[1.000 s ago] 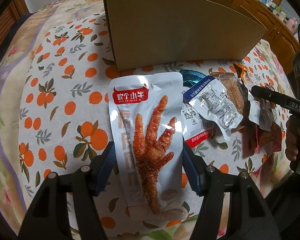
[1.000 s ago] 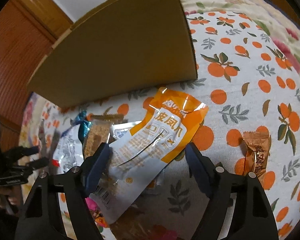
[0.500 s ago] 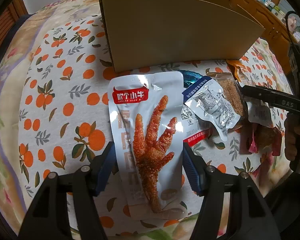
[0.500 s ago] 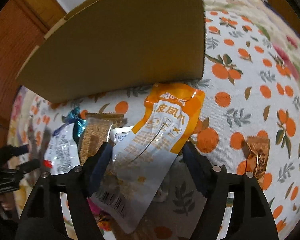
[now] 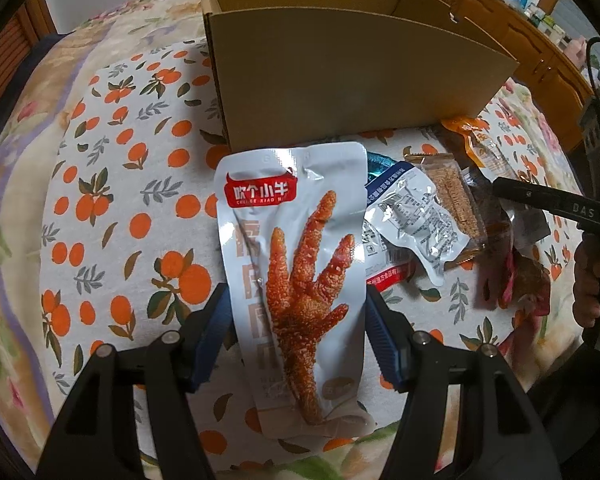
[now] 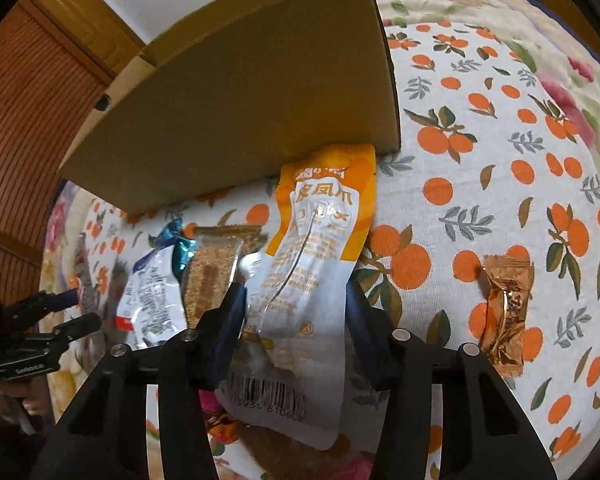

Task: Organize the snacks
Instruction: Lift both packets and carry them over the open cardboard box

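On the orange-print cloth point(image 5: 112, 184), near side of the cardboard box point(image 5: 340, 80): left gripper point(image 5: 298, 320) clamped on the white chicken-foot pouch point(image 5: 296, 264); right gripper point(image 6: 296, 312) clamped on the orange-topped pouch point(image 6: 320, 240), now carried closer, top edge at the box wall; both ready for boxing; loose snack pile point(image 5: 440, 216) between, bronze packet point(image 6: 504, 312) far right

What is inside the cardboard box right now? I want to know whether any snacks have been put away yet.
The left wrist view shows only the cardboard box and bare upper inner walls; its near wall hides the floor. The chicken-foot packet and orange packet are outside, each between gripper fingers.
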Available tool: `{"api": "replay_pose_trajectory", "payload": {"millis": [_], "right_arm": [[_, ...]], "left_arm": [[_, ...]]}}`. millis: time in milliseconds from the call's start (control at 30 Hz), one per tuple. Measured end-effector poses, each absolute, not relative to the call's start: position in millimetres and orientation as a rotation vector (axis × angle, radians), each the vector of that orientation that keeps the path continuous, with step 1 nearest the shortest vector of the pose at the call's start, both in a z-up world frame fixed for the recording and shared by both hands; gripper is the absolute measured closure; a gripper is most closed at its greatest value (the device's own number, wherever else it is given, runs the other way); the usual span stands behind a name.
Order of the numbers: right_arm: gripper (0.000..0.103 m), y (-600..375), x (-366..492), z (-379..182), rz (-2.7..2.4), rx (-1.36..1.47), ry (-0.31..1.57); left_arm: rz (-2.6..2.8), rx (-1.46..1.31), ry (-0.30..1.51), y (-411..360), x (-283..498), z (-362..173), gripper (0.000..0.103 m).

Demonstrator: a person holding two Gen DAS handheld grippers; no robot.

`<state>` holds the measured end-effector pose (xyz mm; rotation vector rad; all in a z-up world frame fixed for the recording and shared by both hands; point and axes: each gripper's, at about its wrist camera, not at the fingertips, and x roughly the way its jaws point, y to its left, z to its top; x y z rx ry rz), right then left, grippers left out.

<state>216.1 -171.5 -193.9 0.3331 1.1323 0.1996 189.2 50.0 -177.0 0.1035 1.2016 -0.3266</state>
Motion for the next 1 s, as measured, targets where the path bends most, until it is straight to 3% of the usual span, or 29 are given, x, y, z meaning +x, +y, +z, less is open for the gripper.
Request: {"api": "replay_pose_trajectory", "payload": {"millis": [1000], "right_arm": [[0.052,-159.1,188.0,-102.5,0.31,0.238,0.921]], "left_arm": [[-0.354,-0.003,0.902,48.8,175.3,-70.0,0.038]]}}
